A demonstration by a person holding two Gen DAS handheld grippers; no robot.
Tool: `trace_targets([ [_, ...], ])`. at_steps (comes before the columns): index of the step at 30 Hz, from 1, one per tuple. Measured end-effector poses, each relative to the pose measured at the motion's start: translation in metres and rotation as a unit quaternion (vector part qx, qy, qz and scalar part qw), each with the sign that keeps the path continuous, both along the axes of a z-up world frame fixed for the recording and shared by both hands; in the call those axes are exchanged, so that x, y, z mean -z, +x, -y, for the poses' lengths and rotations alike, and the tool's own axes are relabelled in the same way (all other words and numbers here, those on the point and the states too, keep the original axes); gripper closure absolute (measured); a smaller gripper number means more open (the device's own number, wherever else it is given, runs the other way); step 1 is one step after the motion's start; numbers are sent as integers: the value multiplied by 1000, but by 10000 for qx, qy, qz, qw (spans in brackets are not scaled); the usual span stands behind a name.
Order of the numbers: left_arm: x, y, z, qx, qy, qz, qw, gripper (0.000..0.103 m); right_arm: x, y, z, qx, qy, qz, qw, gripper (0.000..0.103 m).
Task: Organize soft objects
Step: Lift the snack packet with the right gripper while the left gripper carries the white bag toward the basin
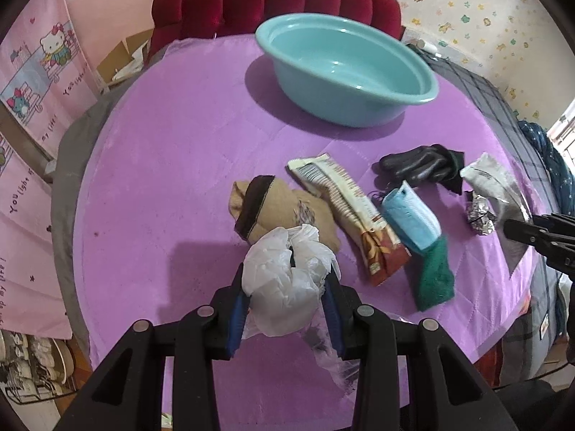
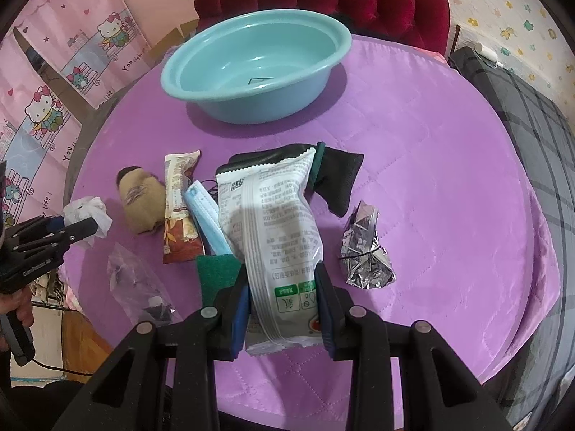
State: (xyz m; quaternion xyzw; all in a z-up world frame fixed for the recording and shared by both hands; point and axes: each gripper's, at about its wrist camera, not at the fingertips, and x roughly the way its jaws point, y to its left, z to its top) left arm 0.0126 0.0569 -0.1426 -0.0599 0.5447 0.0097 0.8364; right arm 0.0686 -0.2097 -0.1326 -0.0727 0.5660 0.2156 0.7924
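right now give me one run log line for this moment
left gripper: shut on plastic bag | right gripper: shut on white packet | basin: empty | rest on purple cloth

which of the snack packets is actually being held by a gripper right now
The white packet with grey stripes, clamped in the right gripper. The brown-and-cream packet lies untouched on the purple cloth.
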Motion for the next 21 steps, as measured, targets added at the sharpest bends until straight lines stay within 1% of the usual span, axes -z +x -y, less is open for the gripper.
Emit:
trace_targets([
  [6,-15,0,5,131,-25,134,9998,62,-6,-1,-2,-17,-20,58,10000,68],
  [10,-27,5,14,328,107,194,9992,62,-12,2,-6,-23,-17,103,9999,68],
  [12,-34,9,19,419,151,276,9986,62,-17,4,-7,-13,-11,128,9999,68],
  [17,-51,21,27,612,98,425,9972,62,-34,14,-13,24,33,190,9998,68],
  [21,-67,34,33,785,90,576,9952,62,-52,24,-20,26,38,337,9994,68],
])
